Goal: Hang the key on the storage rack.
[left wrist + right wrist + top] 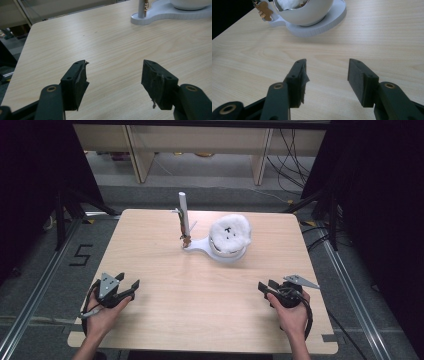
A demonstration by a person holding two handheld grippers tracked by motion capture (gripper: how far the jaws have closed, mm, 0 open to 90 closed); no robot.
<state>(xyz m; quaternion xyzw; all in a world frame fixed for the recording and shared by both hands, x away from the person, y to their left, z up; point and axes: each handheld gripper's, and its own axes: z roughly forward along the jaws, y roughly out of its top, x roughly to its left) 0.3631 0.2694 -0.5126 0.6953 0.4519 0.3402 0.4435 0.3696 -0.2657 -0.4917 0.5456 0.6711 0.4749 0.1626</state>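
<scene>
It looked like a lab recording bay: a pale wood worktop [165, 320] stood on grey carpet between metal floor rails [30, 305], with dark curtains [30, 180], loose cables [292, 160] and a taped "5" [81, 255].

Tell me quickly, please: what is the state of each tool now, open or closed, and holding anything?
Left tool: open, holding nothing, above the bare table.
Right tool: open, holding nothing.

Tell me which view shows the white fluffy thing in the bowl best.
The high view: the white fluffy thing shows whole from above, with small dark marks on it, sitting in the white bowl. The right gripper view catches a sliver of it inside the bowl's rim. The left gripper view shows the bowl's underside.
</scene>
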